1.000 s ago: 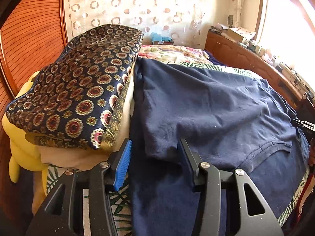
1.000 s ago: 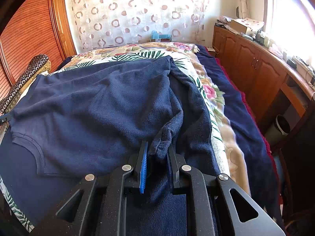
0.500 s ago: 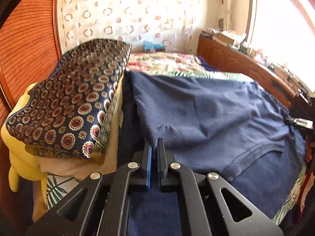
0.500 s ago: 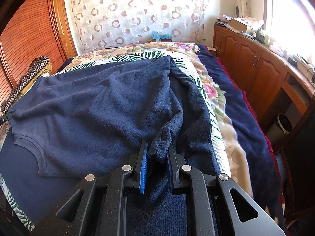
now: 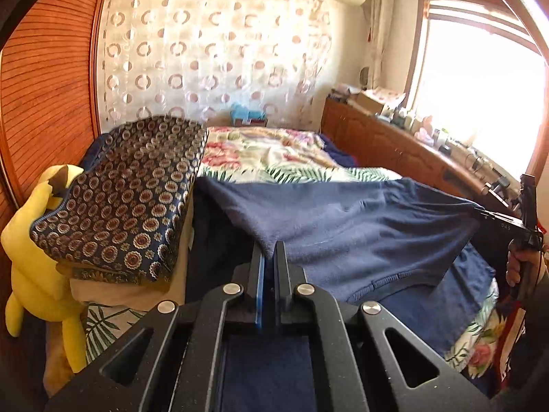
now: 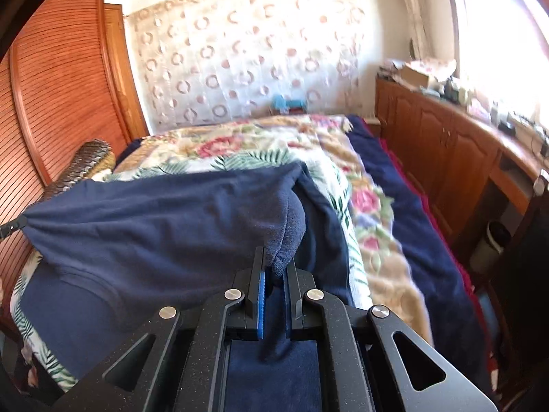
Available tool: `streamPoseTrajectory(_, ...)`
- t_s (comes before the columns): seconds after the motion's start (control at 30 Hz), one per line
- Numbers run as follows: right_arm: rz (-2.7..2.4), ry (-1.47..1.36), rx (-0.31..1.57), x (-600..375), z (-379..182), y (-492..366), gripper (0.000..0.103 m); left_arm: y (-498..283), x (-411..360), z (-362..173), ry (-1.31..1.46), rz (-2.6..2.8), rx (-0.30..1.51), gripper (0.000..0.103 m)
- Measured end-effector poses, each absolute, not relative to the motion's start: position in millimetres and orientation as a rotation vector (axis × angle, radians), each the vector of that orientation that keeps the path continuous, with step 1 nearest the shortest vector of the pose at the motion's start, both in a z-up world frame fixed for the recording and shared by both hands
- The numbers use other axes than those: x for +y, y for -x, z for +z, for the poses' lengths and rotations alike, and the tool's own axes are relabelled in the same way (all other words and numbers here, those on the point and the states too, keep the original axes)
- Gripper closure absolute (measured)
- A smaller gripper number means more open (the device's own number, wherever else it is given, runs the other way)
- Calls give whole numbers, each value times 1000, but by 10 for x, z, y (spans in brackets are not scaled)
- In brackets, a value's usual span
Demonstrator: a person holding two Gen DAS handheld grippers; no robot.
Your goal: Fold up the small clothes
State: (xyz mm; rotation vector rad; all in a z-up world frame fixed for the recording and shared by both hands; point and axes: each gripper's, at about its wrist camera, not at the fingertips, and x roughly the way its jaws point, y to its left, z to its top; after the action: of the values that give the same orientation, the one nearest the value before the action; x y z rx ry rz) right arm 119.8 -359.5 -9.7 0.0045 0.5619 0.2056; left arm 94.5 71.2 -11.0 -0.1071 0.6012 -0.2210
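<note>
Two grippers, both clamped on the same navy garment (image 5: 360, 226): the left gripper (image 5: 269, 257) has its jaws pinched nearly together on the garment's near-left corner, cloth edge caught between the pads; the right gripper (image 6: 275, 267) has its jaws closed on a bunched fold at the near-right corner, w/ a lump of fabric bulging just above the tips. The garment hangs stretched between them, its near edge off the bed (image 5: 274, 151) and the far part lying on the floral and palm-leaf bedspread (image 6: 260, 147). In the left wrist view the right gripper shows at the far right edge, w/ a hand (image 5: 523, 267) on it. A patterned cushion (image 5: 127, 189) sits on the bed's left side, just beside the garment, w/ a yellow plush toy (image 5: 37, 247) beside it. A wooden cabinet (image 6: 442, 137) runs along the right side, well apart from the garment
</note>
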Motion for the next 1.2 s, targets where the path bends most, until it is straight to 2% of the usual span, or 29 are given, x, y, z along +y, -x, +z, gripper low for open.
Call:
streamPoseTrajectory(0.27, 215, 6, 493, -3753, 163, -766, 96, -584, 798, -2, 147, -245, 572, 98)
streamPoseTrajectory(0.7, 187, -4, 644, -3878, -518, -538, 96, -444, 756, -768, 130, -197, 759, 98)
streamPoseTrajectory(1.2, 177, 17, 674, -3839, -456, -560, 96, -367, 675, -901, 118, -169, 789, 98)
